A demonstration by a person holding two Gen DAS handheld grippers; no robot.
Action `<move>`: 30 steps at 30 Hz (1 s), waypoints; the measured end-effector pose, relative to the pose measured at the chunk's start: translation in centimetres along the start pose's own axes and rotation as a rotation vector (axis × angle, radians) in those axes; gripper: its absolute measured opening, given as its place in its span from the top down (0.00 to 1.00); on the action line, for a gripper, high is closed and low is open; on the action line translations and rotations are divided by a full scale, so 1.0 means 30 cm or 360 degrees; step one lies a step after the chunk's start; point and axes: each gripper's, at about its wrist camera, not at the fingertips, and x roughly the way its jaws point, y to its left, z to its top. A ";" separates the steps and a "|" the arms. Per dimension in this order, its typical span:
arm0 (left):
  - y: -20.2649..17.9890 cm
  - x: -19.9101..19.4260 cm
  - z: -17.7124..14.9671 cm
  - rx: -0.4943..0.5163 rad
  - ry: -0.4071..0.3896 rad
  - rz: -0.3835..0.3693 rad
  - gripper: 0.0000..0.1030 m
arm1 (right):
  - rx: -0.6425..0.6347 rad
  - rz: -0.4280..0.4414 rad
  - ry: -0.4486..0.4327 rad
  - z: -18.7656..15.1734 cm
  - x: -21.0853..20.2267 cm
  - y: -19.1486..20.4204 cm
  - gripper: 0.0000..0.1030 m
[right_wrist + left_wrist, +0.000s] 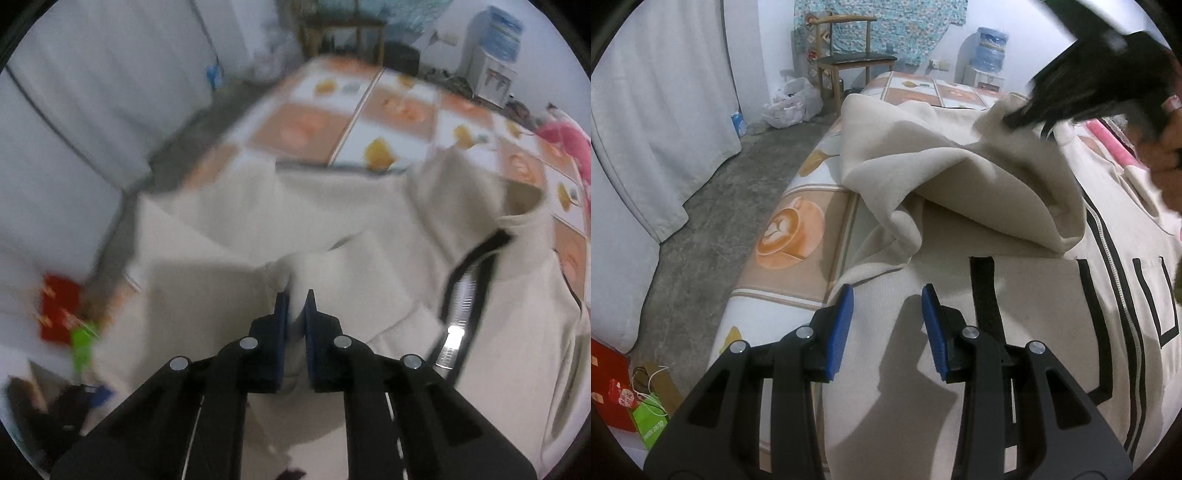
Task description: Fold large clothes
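One cream fleece zip jacket with black stripes (1015, 295) spread on coffee-print counter (798, 236), sleeve bunched in soft folds, left tongs (887, 295) apart, hovering above it, right tongs (298, 306) tilted downward, pinching a cream fold.

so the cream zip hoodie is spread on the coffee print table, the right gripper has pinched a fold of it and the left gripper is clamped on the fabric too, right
Not quite: the left gripper is not clamped. The left wrist view shows its blue pads apart, hovering over the cream zip hoodie with nothing between them. The rest holds: the hoodie lies on the coffee print table, and the right gripper pinches a fold.
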 end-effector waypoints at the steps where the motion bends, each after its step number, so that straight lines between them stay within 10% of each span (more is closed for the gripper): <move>1: 0.000 0.000 0.000 -0.0003 0.0000 -0.0003 0.64 | 0.0041 0.0038 -0.0063 -0.006 -0.061 -0.024 0.91; 8: -0.002 -0.003 0.002 -0.0010 0.0002 -0.0005 0.64 | 0.0343 0.0211 -0.0397 -0.239 -0.445 -0.303 0.91; 16: -0.004 -0.004 -0.001 -0.0008 0.0004 0.0001 0.64 | 0.0834 0.0225 -0.0108 -0.618 -0.356 -0.652 0.72; 19: -0.009 -0.004 -0.004 -0.0002 0.0008 0.0014 0.64 | 0.0955 0.0307 -0.0116 -0.650 -0.337 -0.707 0.46; 22: -0.012 -0.006 -0.005 -0.0012 0.0011 0.0026 0.64 | 0.0940 0.0340 -0.0133 -0.608 -0.321 -0.717 0.42; 30: -0.017 -0.006 -0.007 -0.0017 -0.0003 0.0038 0.64 | 0.0768 -0.0151 0.0035 -0.550 -0.201 -0.684 0.42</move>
